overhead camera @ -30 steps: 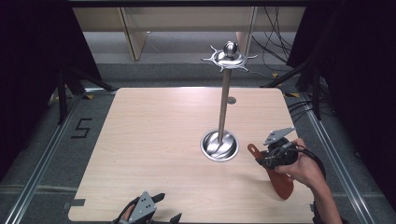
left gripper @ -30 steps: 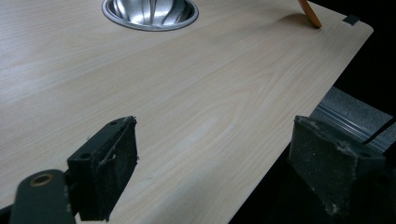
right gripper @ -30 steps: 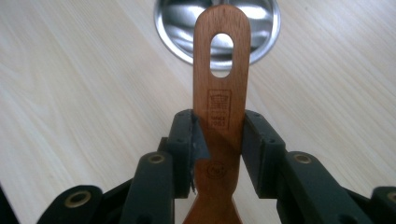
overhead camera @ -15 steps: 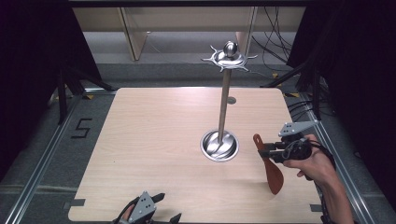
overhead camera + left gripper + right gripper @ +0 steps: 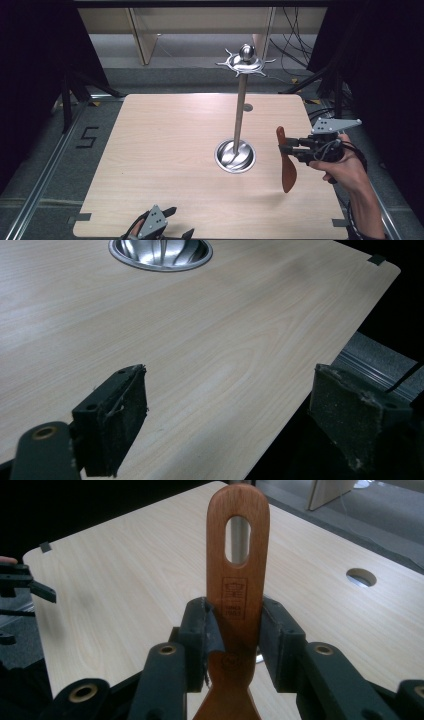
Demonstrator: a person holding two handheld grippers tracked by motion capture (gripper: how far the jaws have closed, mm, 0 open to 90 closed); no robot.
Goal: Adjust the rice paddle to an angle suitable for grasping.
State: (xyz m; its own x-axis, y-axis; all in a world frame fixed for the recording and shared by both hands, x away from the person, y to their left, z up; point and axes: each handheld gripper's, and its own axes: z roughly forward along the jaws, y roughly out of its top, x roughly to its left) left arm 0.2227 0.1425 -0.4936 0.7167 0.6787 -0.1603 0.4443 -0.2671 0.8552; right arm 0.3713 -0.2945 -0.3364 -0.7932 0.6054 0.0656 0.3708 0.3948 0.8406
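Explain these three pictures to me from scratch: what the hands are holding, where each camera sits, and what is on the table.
A person works at a wooden table with a hand-held clamp tool in each hand. One camera looks down from above; the other two ride on the tools, looking along their black jaws. The right gripper is shut on the handle of a wooden spatula, lifted off the table, slotted end up. The left gripper rests at the near edge, jaws open, holding nothing. On the table stands a metal stand: round base, upright pole, hooked crown on top.
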